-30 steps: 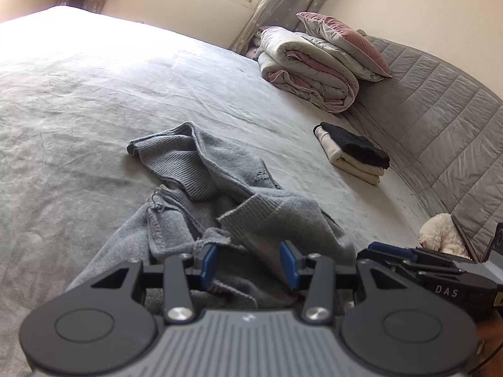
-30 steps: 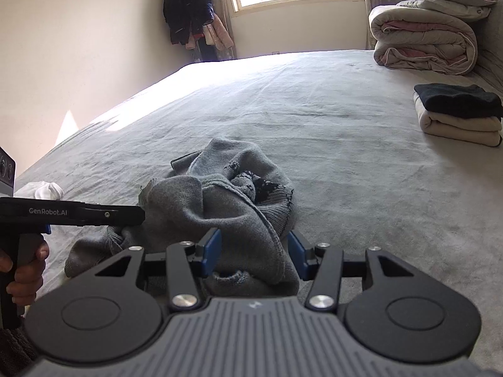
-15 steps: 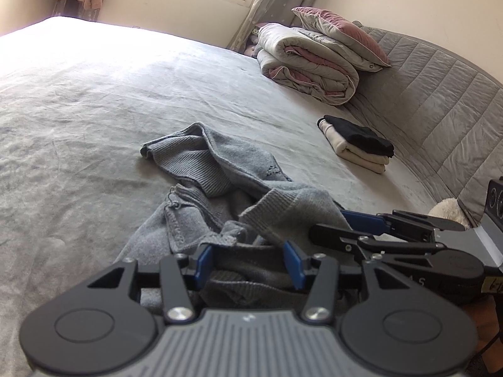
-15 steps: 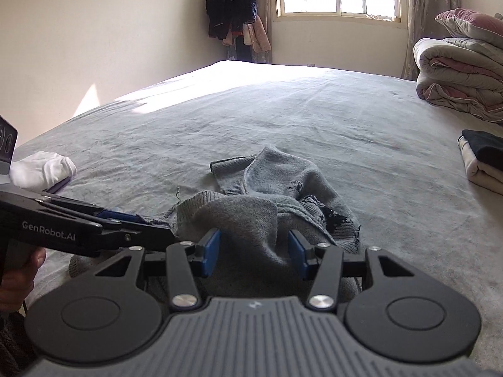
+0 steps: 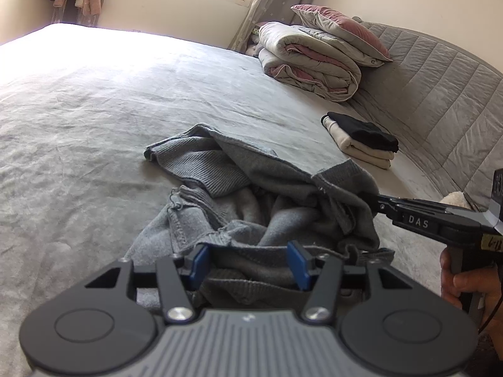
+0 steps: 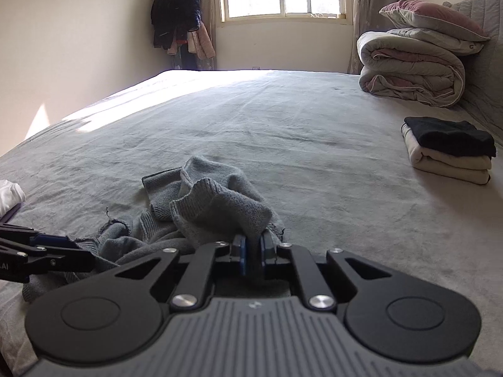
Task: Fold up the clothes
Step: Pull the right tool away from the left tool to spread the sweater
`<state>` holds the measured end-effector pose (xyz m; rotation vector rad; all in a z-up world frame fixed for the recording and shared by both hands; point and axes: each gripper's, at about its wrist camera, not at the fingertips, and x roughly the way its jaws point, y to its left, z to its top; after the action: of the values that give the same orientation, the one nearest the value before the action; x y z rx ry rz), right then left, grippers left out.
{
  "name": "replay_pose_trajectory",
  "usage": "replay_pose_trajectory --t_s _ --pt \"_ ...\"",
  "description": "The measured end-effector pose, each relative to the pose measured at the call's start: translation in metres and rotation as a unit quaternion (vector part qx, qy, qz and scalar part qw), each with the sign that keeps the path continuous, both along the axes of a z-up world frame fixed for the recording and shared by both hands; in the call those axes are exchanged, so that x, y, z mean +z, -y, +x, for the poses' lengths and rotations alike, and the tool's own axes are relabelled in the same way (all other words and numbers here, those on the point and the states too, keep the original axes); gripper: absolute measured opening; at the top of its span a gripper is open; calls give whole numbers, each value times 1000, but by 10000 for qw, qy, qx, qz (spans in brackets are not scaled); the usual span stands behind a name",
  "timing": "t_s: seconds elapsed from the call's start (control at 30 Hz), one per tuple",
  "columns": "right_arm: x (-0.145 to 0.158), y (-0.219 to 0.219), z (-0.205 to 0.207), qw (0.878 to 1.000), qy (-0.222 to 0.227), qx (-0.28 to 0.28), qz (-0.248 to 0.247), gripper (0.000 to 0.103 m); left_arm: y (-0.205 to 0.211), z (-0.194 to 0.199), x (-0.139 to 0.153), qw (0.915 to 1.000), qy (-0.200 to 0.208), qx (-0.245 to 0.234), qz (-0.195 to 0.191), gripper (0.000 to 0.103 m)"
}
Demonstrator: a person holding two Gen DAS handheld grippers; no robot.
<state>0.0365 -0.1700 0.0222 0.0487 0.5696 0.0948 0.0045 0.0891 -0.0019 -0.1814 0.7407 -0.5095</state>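
A crumpled grey knit sweater (image 5: 251, 182) lies in a heap on the grey bed (image 5: 94, 119). My left gripper (image 5: 249, 264) is open at the heap's near edge, and a ribbed hem lies between its blue pads (image 5: 199, 262). My right gripper (image 6: 253, 249) is shut on a raised fold of the sweater (image 6: 213, 207). In the left wrist view the right gripper (image 5: 377, 204) comes in from the right, its tip buried in the cloth, with a hand (image 5: 465, 286) on its grip. The left gripper (image 6: 47, 251) shows at the left of the right wrist view.
A folded stack of black and cream clothes (image 6: 449, 150) sits at the right near the padded headboard (image 5: 440, 94). A rolled duvet with a pillow (image 5: 311, 59) lies at the far right. A white item (image 6: 8, 194) rests at the left edge, a plush toy (image 5: 456, 199) at the right.
My right gripper went from open to shut on a fold of the sweater. Both grippers have moved in closer to the heap, and the fold now stands up higher.
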Motion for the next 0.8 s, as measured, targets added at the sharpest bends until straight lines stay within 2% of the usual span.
replay_pose_trajectory --t_s 0.27,0.53,0.7,0.8 --pt "-1 50 -12 9974 -23 -721 50 6 -3 0 0 10000 -14 -13 63 55" --pt "-20 76 -20 9935 -449 -1036 -111 5 -4 -5 2 9991 193 -165 326 57" --pt "-34 87 -26 9902 -737 -1167 -218 5 -19 -8 4 9994 195 -161 254 57" --pt "-35 93 -32 9901 -811 -1140 -59 5 -29 -12 3 9991 208 -260 265 57"
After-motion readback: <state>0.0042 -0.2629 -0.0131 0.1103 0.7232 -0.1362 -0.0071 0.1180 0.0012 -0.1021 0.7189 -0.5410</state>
